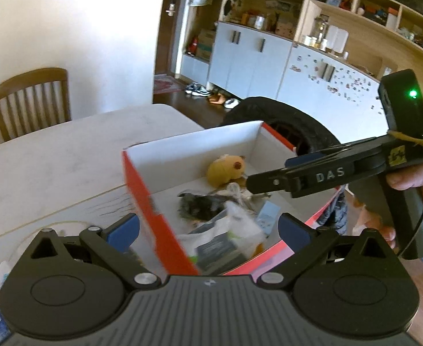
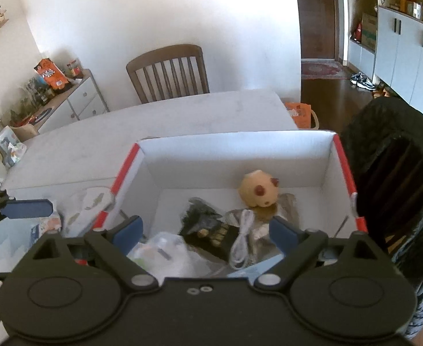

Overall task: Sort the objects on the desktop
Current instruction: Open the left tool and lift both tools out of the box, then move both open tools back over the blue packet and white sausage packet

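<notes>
A red-sided cardboard box with a white inside (image 1: 142, 190) (image 2: 240, 155) stands on the pale table. It holds a tan plush toy (image 1: 226, 170) (image 2: 259, 191), a dark packet (image 1: 197, 207) (image 2: 205, 225), a coiled white cable (image 2: 241, 239) and a clear plastic bag (image 1: 228, 230) (image 2: 165, 250). My left gripper (image 1: 208, 229) is open and empty, straddling the box's near corner. My right gripper (image 2: 205, 230) is open and empty above the box's near side; in the left wrist view (image 1: 266, 181) it reaches in from the right, over the box.
Tissue packs and white wrappers (image 2: 84, 207) lie on the table (image 2: 154, 121) left of the box. A wooden chair (image 2: 168, 72) stands at the far side. A dark round chair back (image 2: 398, 190) is close on the right. Cabinets and shelves (image 1: 269, 52) line the room behind.
</notes>
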The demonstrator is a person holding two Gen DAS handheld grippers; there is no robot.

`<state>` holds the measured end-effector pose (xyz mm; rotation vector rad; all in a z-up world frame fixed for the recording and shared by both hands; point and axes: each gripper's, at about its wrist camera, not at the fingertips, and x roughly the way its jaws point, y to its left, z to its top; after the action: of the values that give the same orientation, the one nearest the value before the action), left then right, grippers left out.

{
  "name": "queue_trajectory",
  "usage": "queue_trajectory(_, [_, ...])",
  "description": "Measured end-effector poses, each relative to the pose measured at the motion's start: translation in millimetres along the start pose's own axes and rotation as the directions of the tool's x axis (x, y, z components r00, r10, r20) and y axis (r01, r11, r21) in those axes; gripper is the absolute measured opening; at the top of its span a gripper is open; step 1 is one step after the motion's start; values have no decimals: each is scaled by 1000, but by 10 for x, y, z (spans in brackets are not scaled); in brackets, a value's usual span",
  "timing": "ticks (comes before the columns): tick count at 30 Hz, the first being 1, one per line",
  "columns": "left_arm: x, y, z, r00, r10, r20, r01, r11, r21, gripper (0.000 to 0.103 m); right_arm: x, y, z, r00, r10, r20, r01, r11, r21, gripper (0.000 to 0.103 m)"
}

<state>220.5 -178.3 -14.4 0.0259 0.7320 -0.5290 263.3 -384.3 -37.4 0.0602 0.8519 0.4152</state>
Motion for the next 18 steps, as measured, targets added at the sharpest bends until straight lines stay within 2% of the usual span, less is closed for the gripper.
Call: queue_trajectory(18, [-413, 806, -436, 989, 144, -18, -146, 985, -94, 103, 323, 994, 54, 998, 56, -7, -56, 996, -68, 96])
